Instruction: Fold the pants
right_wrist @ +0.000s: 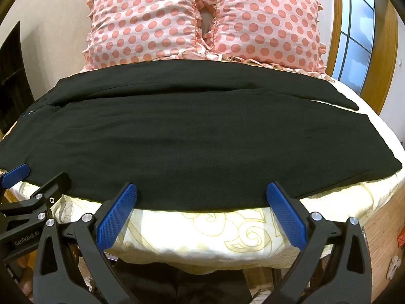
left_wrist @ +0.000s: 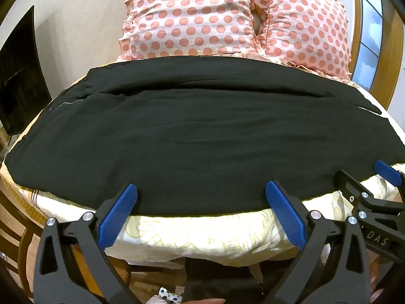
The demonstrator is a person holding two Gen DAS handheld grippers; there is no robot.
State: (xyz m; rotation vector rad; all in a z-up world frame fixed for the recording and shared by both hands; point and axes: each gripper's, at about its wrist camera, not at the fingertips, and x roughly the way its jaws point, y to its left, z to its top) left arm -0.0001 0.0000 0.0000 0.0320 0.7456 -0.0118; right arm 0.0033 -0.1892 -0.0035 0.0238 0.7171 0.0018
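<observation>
The black pants [left_wrist: 197,136] are laid flat across the bed [left_wrist: 202,235], lengthwise from 9 to 3 o'clock in both wrist views. The waist end, marked by a zipper [left_wrist: 76,100] and a small button, lies toward 9 o'clock; the leg hems taper toward 3 o'clock. One leg appears to be laid over the other, with a long seam line running between them at the far side. The cloth is judged to be soft, limp and fairly light, of a matte woven weave that should not slip between ribbed pads; no stiffness can be counted on, so any lifted edge is expected to sag and drag the layers apart unless both are pinched together.

The near long edge, at 6 o'clock just above the patterned cream bedspread [right_wrist: 202,238], is the likeliest place to be grasped, or else the hem end and the waist end for a fold in half.

The left gripper [left_wrist: 201,193] is held with its fingers spread wide, nothing between them, tips at the near edge of the cloth. The right gripper [right_wrist: 201,193] is likewise spread and empty, just beside the left.

Two pink polka-dot pillows [right_wrist: 202,22] are propped at 12 o'clock, touching the far edge of the pants. A window [right_wrist: 354,33] is seen at 2 o'clock.
</observation>
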